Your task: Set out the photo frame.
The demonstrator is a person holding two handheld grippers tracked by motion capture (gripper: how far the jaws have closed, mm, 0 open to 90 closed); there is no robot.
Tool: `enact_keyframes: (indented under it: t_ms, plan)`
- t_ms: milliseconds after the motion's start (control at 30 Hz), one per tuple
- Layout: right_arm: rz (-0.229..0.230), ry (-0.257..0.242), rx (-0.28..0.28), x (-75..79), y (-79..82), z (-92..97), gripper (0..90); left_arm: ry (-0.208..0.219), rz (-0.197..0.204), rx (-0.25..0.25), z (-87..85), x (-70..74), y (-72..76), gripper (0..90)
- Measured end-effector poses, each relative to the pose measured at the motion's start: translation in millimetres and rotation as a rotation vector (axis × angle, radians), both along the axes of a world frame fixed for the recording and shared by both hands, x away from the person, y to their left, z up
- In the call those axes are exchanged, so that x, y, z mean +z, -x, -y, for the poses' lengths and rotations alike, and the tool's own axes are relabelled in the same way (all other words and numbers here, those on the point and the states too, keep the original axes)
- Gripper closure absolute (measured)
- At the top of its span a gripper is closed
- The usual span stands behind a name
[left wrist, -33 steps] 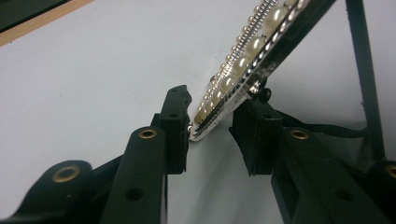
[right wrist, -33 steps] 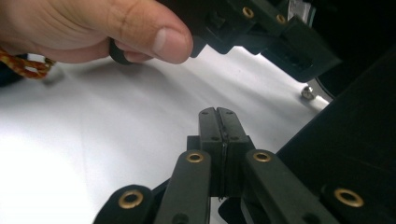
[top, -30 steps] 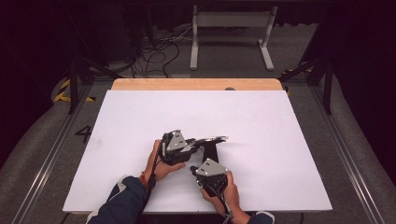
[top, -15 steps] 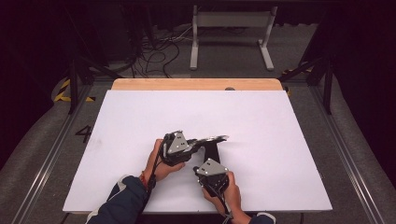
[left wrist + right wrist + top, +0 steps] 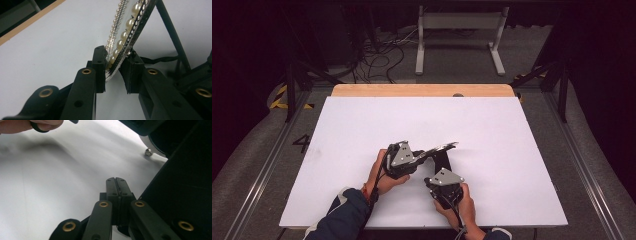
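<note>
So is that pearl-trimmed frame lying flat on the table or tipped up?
Tipped up. The pearl-trimmed frame rises slanted off the white table, its lower edge pinched by the left gripper, a black prop behind it.

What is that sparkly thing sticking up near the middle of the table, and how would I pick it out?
Start at the white table and look just in front of the person's two hands. There the left hand-held gripper pinches the rim of a tilted, flat framed piece on a thin black stand. A row of cream pearls and small silver beads edges it, the only glitter there.
</note>
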State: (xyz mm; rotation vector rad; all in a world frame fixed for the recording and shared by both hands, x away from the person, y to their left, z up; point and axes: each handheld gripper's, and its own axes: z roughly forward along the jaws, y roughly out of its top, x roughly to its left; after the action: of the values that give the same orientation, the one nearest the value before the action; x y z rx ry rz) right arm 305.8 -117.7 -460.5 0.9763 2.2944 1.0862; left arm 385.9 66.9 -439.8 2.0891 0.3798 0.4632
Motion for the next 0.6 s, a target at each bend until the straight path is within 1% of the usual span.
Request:
enact_keyframes:
  t_ms: [67,167,233,300,433,600]
  plan:
    - [-0.001,-0.006,0.0,0.0,-0.2,2.8,90.0,0.004,-0.008,0.001,2.6,-0.8,-2.9,67.7]
    - [-0.003,-0.013,-0.003,-0.3,-0.2,5.5,90.0,0.011,-0.021,0.004,6.9,-2.8,-4.7,65.9]
    - [-0.007,-0.014,-0.004,-0.7,0.4,7.0,90.0,0.001,-0.016,0.01,8.3,-3.3,-5.3,66.4]
    - [-0.015,-0.015,-0.006,-1.8,0.5,8.4,90.0,0.005,-0.02,0.005,8.9,-3.4,-6.1,66.4]
    - [-0.023,-0.017,-0.009,-2.2,-0.6,12.0,90.0,-0.008,-0.008,-0.012,9.7,-2.4,-4.8,69.3]
    - [-0.028,-0.024,-0.018,-2.0,-2.1,16.8,90.0,-0.006,-0.009,-0.024,7.3,-1.1,-3.9,68.0]
